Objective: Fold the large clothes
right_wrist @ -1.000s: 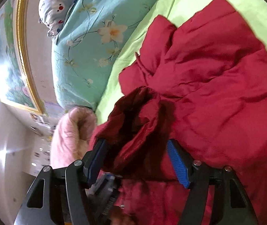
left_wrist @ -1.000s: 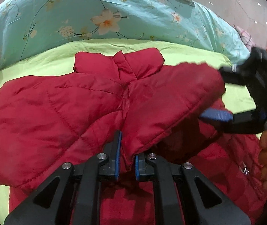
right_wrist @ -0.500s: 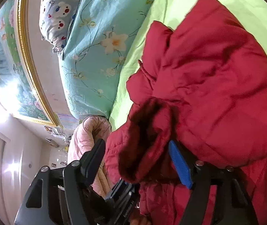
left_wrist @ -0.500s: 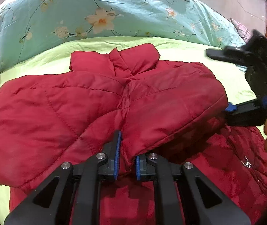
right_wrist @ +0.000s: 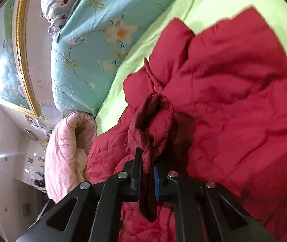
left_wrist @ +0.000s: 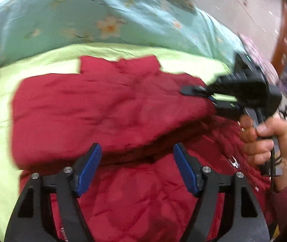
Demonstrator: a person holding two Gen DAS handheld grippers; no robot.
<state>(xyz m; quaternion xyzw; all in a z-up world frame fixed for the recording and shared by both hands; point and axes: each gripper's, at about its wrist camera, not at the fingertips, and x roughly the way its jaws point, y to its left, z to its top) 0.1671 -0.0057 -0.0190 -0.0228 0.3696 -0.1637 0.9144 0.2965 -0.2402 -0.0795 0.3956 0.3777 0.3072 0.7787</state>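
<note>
Now spread wide, left gripper (left_wrist: 136, 157), letting go of red jacket (left_wrist: 107, 111) on far green sheet (left_wrist: 0, 109); right gripper (right_wrist: 146, 161) newly clamped on cuff (right_wrist: 153, 119). Soft, puffy, probably light; best pinched at hems.

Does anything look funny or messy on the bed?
Nothing spilled or torn. The red jacket lies half-folded on the green sheet, and its sleeve cuff sticks up, bunched, pinched in the right hand-held gripper. The left hand-held gripper is open.
</note>
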